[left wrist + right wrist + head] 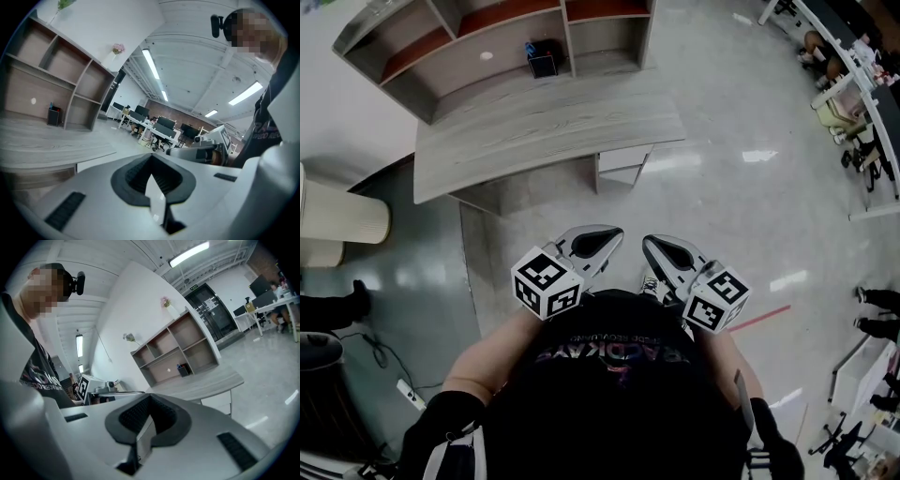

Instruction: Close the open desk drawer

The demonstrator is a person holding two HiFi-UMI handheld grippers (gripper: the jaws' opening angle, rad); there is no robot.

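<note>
We stand in a large office with a glossy grey floor [722,187], rows of long tables [862,56] with seated people off to the right and strip lights overhead. Ahead of us is a pale wood-grain bench [534,131] carrying an open shelf unit [487,37] along its far side, and a small black box [544,58] sits in one of the lower compartments. The drawer [622,167] is a white front under the right end of the bench, showing just past the bench edge. From here we cannot tell how far out it stands. A cream bin [342,220] stands on the floor to the left of the bench, and a red line [759,319] is marked on the floor to our right. We hold both tools close to the chest, side by side and pointing toward the bench, well apart from the drawer and touching nothing. The left hand-held gripper [602,240] has its jaws pressed together with nothing between them, as its own view shows. The right hand-held gripper [661,248] is likewise closed and empty, its dark ribbed pads meeting at the middle.
</note>
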